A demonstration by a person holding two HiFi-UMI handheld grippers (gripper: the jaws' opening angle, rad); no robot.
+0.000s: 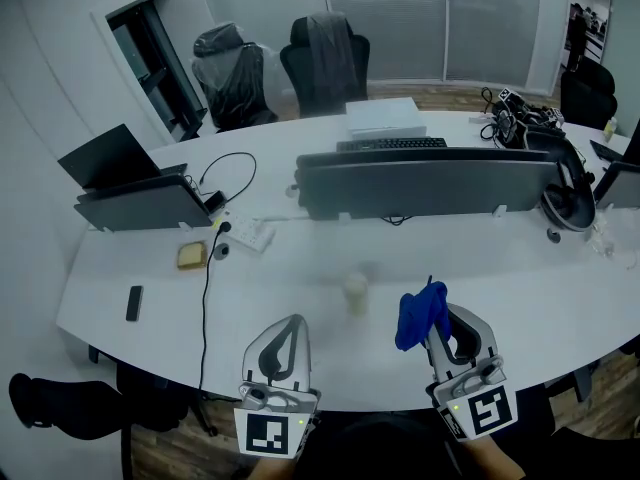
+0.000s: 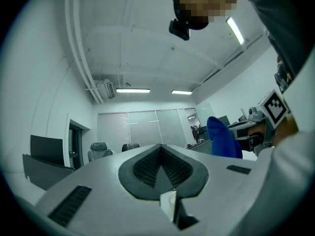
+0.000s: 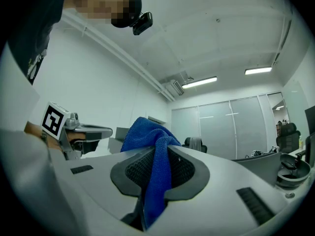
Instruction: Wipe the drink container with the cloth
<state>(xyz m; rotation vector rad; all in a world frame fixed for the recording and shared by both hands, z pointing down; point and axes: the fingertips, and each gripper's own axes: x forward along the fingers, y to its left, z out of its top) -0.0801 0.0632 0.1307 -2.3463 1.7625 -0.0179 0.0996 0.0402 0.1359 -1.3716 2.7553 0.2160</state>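
Above the near edge of the long white curved desk (image 1: 290, 303), the left gripper (image 1: 292, 321) has its jaws pressed together (nothing between them). To its right, the right gripper (image 3: 158, 167) clamps a bunched blue microfibre cloth (image 1: 420, 313). Slightly farther, between them, the small pale drink container (image 1: 356, 291) stands on the desk, blurred, untouched.

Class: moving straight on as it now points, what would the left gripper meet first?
Likely not the drink container, which sits right of its line. The left gripper aims at the left end of the dark monitor; its view looks tilted upward, so it may pass over.
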